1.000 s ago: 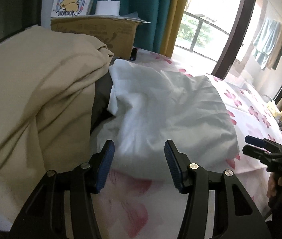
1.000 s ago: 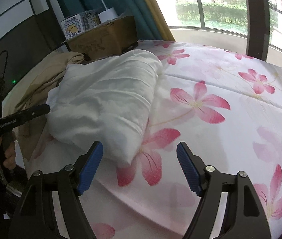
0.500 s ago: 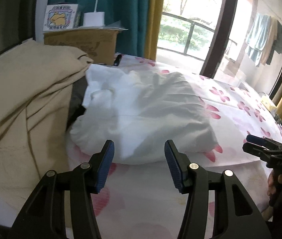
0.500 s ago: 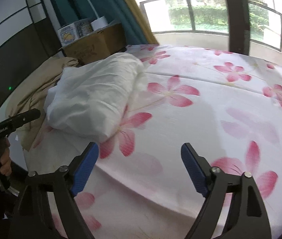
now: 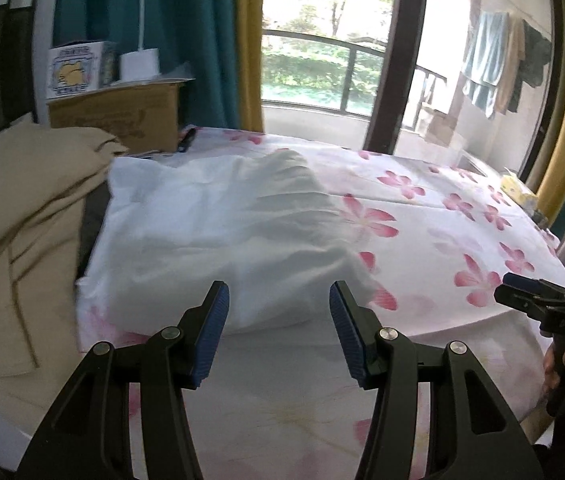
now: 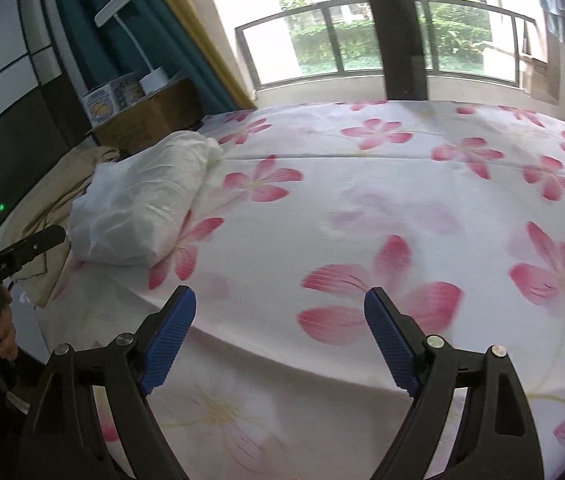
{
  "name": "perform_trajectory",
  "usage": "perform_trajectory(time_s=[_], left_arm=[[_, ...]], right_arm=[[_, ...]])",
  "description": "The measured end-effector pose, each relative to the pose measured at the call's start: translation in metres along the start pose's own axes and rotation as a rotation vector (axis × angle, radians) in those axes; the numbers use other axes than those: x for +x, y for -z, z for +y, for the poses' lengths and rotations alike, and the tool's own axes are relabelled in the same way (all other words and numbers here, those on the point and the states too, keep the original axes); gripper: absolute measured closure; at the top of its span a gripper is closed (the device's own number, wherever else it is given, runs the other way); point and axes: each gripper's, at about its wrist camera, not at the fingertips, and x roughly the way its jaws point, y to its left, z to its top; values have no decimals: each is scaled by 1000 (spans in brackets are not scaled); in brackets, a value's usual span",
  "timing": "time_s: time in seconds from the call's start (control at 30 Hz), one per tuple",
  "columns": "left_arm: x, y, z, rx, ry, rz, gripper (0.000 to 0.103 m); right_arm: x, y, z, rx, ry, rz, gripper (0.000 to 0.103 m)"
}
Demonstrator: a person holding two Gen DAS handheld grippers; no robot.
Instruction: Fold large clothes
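Observation:
A folded white garment (image 5: pixel 226 236) lies on the floral bed sheet (image 5: pixel 422 248), near the bed's left side; it also shows in the right wrist view (image 6: pixel 142 204). A beige garment (image 5: pixel 22 216) lies bunched to its left. My left gripper (image 5: pixel 278 332) is open and empty, held just short of the white garment's near edge. My right gripper (image 6: pixel 278 340) is open and empty above the bare sheet (image 6: pixel 382 200), to the right of the white garment. Each gripper shows at the edge of the other's view.
A cardboard box (image 5: pixel 118 116) with a small carton and a white lamp base stands at the head of the bed by teal curtains. A window and balcony door lie beyond the bed. Laundry (image 5: pixel 490 68) hangs outside.
Both grippers have drawn back from the white garment toward the bed's near edge and risen. The right gripper's view has swung right over the sheet. Both stay open.

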Motion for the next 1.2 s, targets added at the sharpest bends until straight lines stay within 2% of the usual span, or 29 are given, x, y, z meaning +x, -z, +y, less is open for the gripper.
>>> perform_trajectory(time_s=[0.4,0.7,0.97,1.03,1.1,1.2], left_arm=[[8,-6,-35,35,88,-20,48],[-5,-27,-64,50,154,-102,48],[-18,-47,-87,94,164,-179,48],[-22,-52,-90,103,159,-200,47],[-27,-56,-92,110,153,-225,40],[-37,-62,-94,114,150,-267,37]], right_arm=[[-40,17,-41,70,110,-42,17],[-71,21,-67,100,191,-81,17],[-107,8,-77,76,294,-142,16],[-115,5,-78,70,309,-157,9],[-125,1,-77,58,328,-180,5],[-138,-7,-74,38,342,-213,4]])
